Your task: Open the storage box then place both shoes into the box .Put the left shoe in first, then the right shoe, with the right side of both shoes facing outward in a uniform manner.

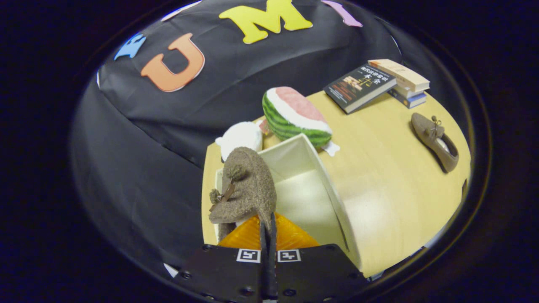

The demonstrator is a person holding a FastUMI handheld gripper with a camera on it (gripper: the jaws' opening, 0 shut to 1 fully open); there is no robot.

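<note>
So the gripper [268,223] sits tilted over the near end of the storage box [313,166], with its two fingers pressed nearly together and pinching the heel rim of a fuzzy brown shoe [248,185]. That shoe hangs toe-away from the fingers, just ahead of them, with its little bow and pom-poms showing on the side facing the black cloth wall. It looks to be over the left part of the open box, close to the box's wall on that side, though I can't tell whether the sole is touching the box floor or not. The box itself is white inside, open on top, and its long right wall runs from beside the fingers out toward a watermelon plush [294,113] standing just beyond the far end. An orange ribbed flap [290,235] lies right under the fingers, at the near end of the box. A white plush toy [240,136] sits next to the watermelon, just past the shoe's toe. The second shoe [436,141] lies on the wooden table [387,202], well apart from the box on the right, opening up, bow toward the far end. Beyond it there's a stack of books [404,82] with one dark book [358,86] leaning flat beside it.
</note>
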